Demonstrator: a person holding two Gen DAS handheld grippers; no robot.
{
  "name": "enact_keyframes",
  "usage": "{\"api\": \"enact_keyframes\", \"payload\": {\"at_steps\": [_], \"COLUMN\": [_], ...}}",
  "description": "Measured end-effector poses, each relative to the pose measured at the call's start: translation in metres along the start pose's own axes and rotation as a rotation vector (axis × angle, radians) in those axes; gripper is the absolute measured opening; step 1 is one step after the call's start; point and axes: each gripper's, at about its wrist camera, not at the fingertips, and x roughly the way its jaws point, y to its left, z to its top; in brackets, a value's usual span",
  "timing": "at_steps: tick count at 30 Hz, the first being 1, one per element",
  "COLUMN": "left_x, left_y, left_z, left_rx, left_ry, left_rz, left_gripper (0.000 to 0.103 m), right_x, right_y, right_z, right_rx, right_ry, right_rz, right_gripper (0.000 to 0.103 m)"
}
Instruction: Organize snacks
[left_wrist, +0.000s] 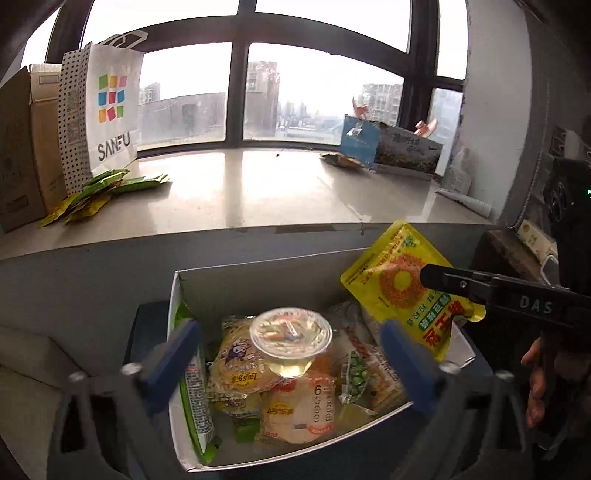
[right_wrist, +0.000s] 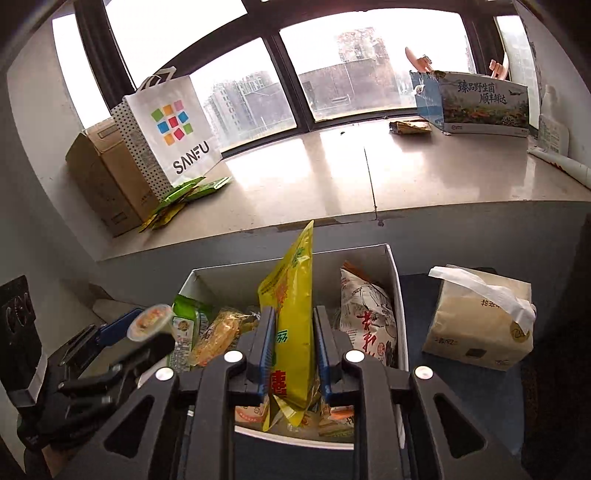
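Note:
A white box (left_wrist: 258, 280) full of snack packets sits below the windowsill; it also shows in the right wrist view (right_wrist: 391, 266). My left gripper (left_wrist: 291, 354) has its blue fingers (left_wrist: 173, 354) wide apart, and a clear jelly cup (left_wrist: 290, 334) hangs between them above the box; whether the pads touch it I cannot tell. In the right wrist view the cup (right_wrist: 149, 321) sits at the left gripper's tip. My right gripper (right_wrist: 293, 332) is shut on a yellow snack pouch (right_wrist: 291, 314) and holds it upright over the box. The pouch (left_wrist: 402, 288) also shows in the left wrist view.
On the sill stand a SANFU paper bag (right_wrist: 173, 133), a cardboard box (right_wrist: 107, 177), green and yellow packets (right_wrist: 184, 195) and a printed carton (right_wrist: 480, 103). A tissue pack (right_wrist: 480, 317) lies right of the snack box. A wall socket (left_wrist: 535, 236) is at right.

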Motion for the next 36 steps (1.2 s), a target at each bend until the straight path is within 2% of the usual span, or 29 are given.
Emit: {"api": "enact_keyframes", "payload": {"at_steps": [1, 4, 6, 9, 11, 16, 19, 22, 26, 29, 34, 36], "left_x": [0.003, 0.001, -0.006, -0.017, -0.03, -0.063, -0.085, -0.107, -0.14, -0.164, -0.196, -0.207], "left_y": [0.002, 0.008, 0.008, -0.001, -0.007, -0.016, -0.026, -0.034, -0.038, -0.041, -0.046, -0.052], "left_z": [-0.002, -0.013, -0.019, -0.027, -0.034, -0.048, -0.063, -0.076, -0.088, -0.095, -0.11, -0.115], "left_rx": [-0.014, -0.067, -0.064, -0.003, 0.014, 0.013, 0.028, 0.047, 0.023, 0.009, -0.028, -0.012], "left_ry": [0.011, 0.011, -0.025, -0.048, -0.09, -0.144, -0.173, -0.16, -0.117, -0.107, -0.086, -0.085], "left_rz": [0.01, -0.025, -0.02, 0.049, 0.085, 0.06, 0.152, 0.171, 0.074, 0.066, -0.007, -0.002], "left_gripper": [0.103, 0.103, 0.103, 0.103, 0.103, 0.103, 0.103, 0.103, 0.103, 0.103, 0.103, 0.103], "right_x": [0.007, 0.01, 0.007, -0.003, -0.014, -0.033, -0.048, -0.076, -0.112, -0.144, -0.185, -0.197], "right_y": [-0.003, -0.007, -0.005, 0.005, 0.018, 0.045, 0.054, 0.054, 0.051, 0.049, 0.045, 0.046], "right_z": [0.001, -0.006, -0.014, -0.026, -0.036, -0.063, -0.08, -0.094, -0.101, -0.11, -0.134, -0.145], "right_rx": [0.009, -0.009, -0.047, -0.116, -0.197, -0.341, -0.37, -0.332, -0.249, -0.201, -0.12, -0.119], "right_ry": [0.018, -0.017, -0.043, -0.061, -0.074, -0.11, -0.123, -0.149, -0.111, -0.131, -0.122, -0.12], "right_rz": [-0.014, -0.05, -0.073, -0.103, -0.146, -0.299, -0.362, -0.302, -0.158, -0.117, -0.066, -0.053], "right_gripper": [0.103, 0.103, 0.103, 0.103, 0.103, 0.103, 0.103, 0.103, 0.103, 0.103, 0.103, 0.103]}}
